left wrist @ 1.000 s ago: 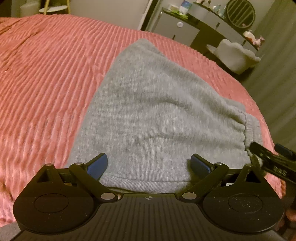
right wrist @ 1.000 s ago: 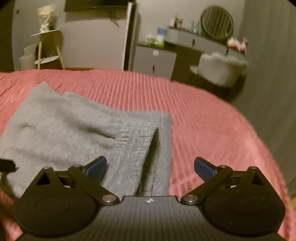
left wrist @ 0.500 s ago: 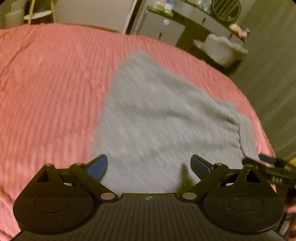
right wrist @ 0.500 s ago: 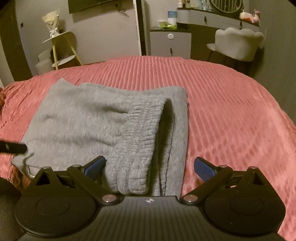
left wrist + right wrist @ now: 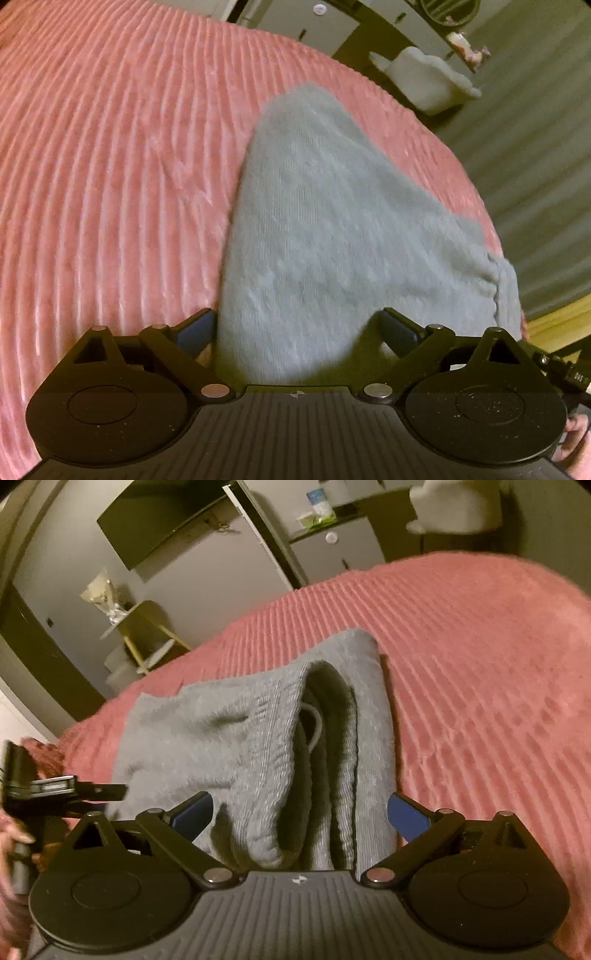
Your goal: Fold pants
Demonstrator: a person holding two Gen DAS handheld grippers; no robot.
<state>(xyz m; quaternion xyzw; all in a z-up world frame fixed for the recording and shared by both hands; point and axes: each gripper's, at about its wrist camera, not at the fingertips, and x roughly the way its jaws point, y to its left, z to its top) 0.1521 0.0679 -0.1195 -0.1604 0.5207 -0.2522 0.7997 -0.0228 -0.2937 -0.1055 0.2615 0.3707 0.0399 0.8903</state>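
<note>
Pants [image 5: 332,236] between wide-open left claw [image 5: 295,328]

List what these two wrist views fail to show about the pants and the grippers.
- Left wrist view: the near edge of the grey pants is hidden behind the left gripper; motion blur smears the knit.
- Right wrist view: the inside of the waistband fold is in shadow; only a loop of the white drawstring shows.
- Right wrist view: the right gripper straddles the cloth, jaws apart; contact is hidden.
</note>
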